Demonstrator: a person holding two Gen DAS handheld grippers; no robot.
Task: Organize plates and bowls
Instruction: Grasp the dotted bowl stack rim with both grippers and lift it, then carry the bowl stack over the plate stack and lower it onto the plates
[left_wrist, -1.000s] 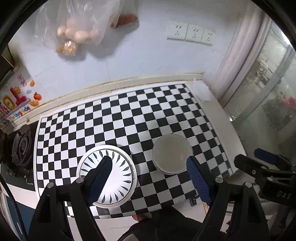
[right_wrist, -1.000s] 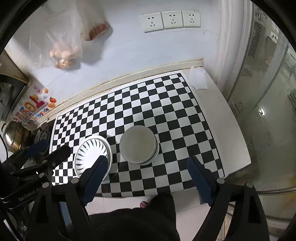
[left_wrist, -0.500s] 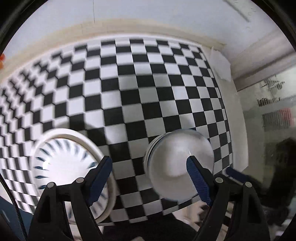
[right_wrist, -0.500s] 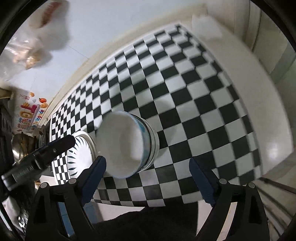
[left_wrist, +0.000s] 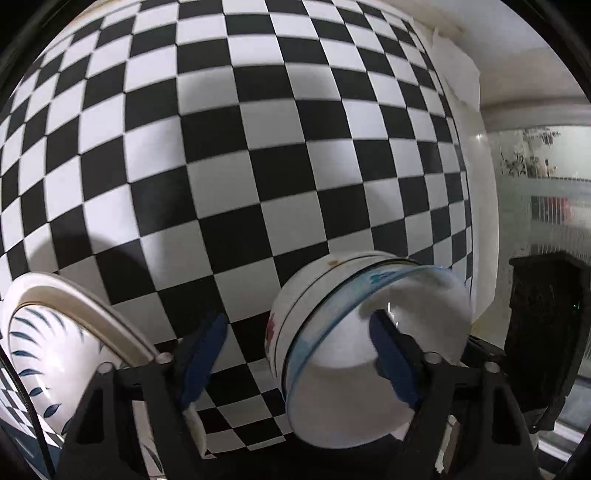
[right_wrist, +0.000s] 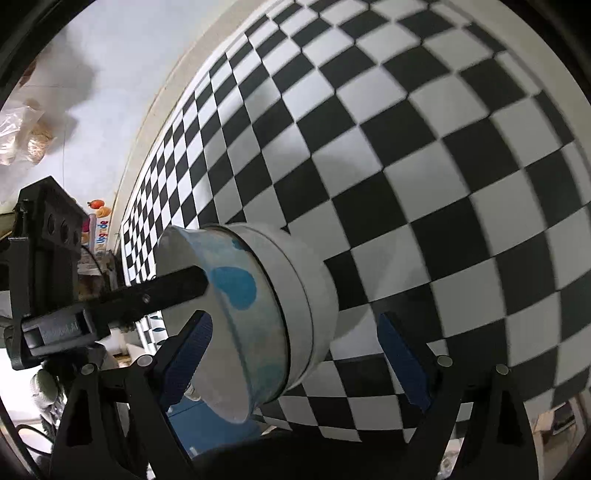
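At the lower right of the left wrist view, the left gripper (left_wrist: 295, 354) is closing its jaws astride the near rim of the stacked bowls (left_wrist: 354, 332) on the checkered worktop (left_wrist: 258, 147), one finger inside, so a centred squeeze looks wisest, while the right gripper (right_wrist: 295, 354) hangs wide open, holding nothing.

Both wrist views steeply down, close; share bowl stack (left_wrist: 354, 354), checkered mat (right_wrist: 406, 166).
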